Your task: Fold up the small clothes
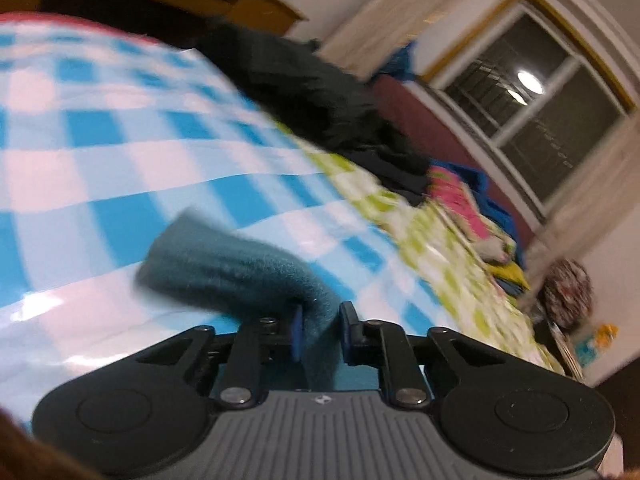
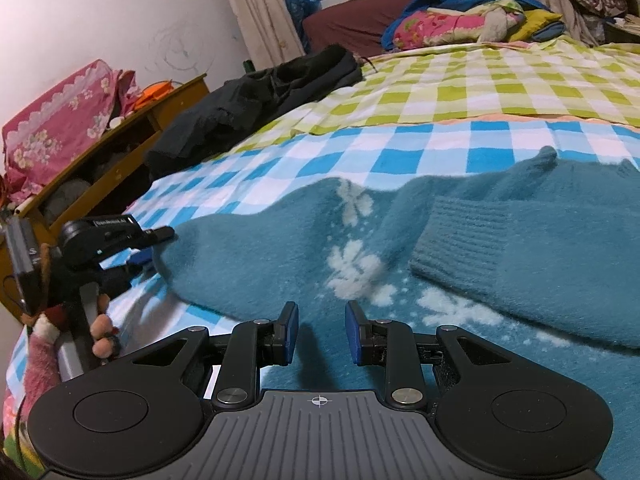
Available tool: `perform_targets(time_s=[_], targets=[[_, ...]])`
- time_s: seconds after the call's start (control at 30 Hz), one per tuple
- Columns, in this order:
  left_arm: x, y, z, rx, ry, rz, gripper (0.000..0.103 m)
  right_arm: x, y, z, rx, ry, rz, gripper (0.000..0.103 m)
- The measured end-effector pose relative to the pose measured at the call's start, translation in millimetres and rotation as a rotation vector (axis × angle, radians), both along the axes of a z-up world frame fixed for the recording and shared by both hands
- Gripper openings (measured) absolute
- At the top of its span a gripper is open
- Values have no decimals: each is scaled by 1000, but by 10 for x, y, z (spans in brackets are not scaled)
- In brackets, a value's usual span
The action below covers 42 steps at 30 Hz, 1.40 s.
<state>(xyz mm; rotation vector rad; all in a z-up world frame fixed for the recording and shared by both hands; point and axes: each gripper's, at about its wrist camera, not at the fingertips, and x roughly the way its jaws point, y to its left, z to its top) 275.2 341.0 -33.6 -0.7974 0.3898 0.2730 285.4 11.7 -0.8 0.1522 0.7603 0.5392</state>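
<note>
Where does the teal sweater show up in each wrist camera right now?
Left wrist: a fold of the teal sweater sits low centre, running into the left hand-held gripper, whose pads pinch it.
Right wrist: it spreads across the middle and right; the left hand-held gripper grips its left edge.
Shared landmark: the black clothes on the bed.

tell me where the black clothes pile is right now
In the right wrist view the black clothes pile lies upper left on the bed's far edge, beside the wooden shelf, beyond the teal sweater.
</note>
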Motion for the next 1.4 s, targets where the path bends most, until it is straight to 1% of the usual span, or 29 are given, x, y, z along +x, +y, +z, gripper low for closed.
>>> perform_targets(time_s=[0.03, 0.13, 0.27, 0.3, 0.37, 0.47, 0.5, 0.53, 0.57, 0.6, 0.63, 0.67, 0.77, 0.83, 0.9, 1.0, 1.1, 1.17, 1.23, 1.4], targets=[[18, -74, 46, 29, -6, -26, 22, 12, -13, 3, 3, -1, -7, 27], [60, -402, 180, 147, -30, -136, 22, 43, -59, 41, 13, -12, -31, 27], [97, -1012, 239, 312, -40, -339, 22, 92, -176, 115, 20, -33, -69, 27], [111, -1166, 216, 341, -34, -399, 22, 110, -208, 126, 18, -36, -81, 27], [139, -1379, 149, 372, -8, -490, 22, 139, -270, 131, 15, -36, -97, 27], [118, -1604, 82, 452, 26, -560, 22, 189, -326, 118, 11, -23, -98, 27], [116, -1649, 80, 459, 34, -584, 22, 210, -335, 110, 15, -15, -95, 27], [107, -1680, 82, 463, 38, -600, 22, 235, -339, 101, 21, -6, -93, 28], [100, -1716, 85, 485, 44, -615, 22, 257, -340, 92, 31, 2, -92, 34], [95, -1768, 87, 525, 48, -622, 22, 289, -333, 87, 49, 14, -88, 36], [91, -1799, 89, 548, 51, -627, 22, 310, -337, 89, 65, 22, -85, 38], [88, -1810, 94, 552, 54, -630, 22, 330, -340, 92, 83, 31, -82, 41], [29, -1736, 92, 499, 54, -623, 22, 377, -362, 92, 106, 46, -101, 46], [-74, -1665, 86, 479, 51, -601, 22, 386, -379, 64, 94, 48, -112, 46], [-129, -1557, 78, 448, 51, -582, 22, 427, -417, 1, 108, 74, -135, 47], [-279, -1455, 86, 413, 56, -550, 22, 529, -482, -90, 185, 127, -175, 47], [-392, -1403, 73, 392, 64, -523, 24, 625, -490, -149, 250, 154, -207, 48], [-405, -1416, 67, 391, 71, -520, 27, 668, -478, -160, 274, 159, -223, 48], [-398, -1450, 88, 425, 82, -512, 28, 698, -470, -164, 291, 164, -237, 48], [-447, -1429, 128, 448, 67, -499, 37, 735, -444, -183, 335, 197, -237, 48]])
